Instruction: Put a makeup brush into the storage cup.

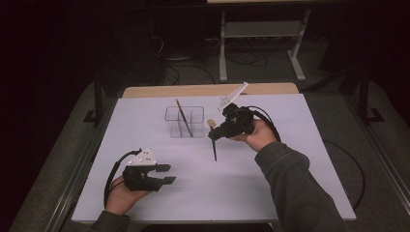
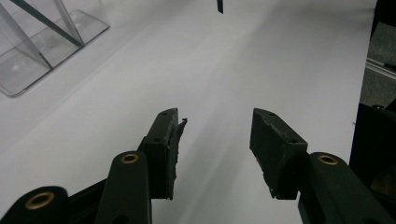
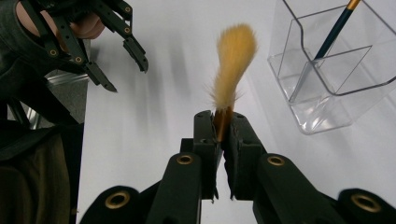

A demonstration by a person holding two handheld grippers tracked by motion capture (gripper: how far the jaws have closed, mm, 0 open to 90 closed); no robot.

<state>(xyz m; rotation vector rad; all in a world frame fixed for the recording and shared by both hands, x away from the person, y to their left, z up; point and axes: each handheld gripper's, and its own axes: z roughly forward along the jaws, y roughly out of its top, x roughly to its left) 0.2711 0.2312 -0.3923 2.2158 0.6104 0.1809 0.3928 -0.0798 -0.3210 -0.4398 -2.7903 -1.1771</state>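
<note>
My right gripper point(image 1: 216, 131) point(image 3: 226, 119) is shut on a paintbrush point(image 1: 214, 146), held above the white sheet to the right of the clear box. Its pads clamp the ferrule just below the tawny bristles point(image 3: 233, 60), and the dark handle slants down toward the sheet. The handle's tip point(image 2: 220, 5) hangs at the top of the left gripper view. A clear two-compartment box point(image 1: 169, 116) point(image 3: 327, 74) point(image 2: 42, 51) stands at the back centre with a second dark-handled brush point(image 1: 183, 116) point(image 3: 336, 28) leaning in it. My left gripper point(image 1: 171, 174) point(image 2: 215, 135) point(image 3: 126, 77) is open near the front left, with nothing between its jaws.
A white sheet point(image 1: 241, 183) covers the tabletop, whose wooden back edge point(image 1: 208, 89) shows behind it. Beyond the table stands a white metal frame point(image 1: 261, 34) with cables on the dark floor. A metal rail point(image 2: 378, 67) runs along the table's side.
</note>
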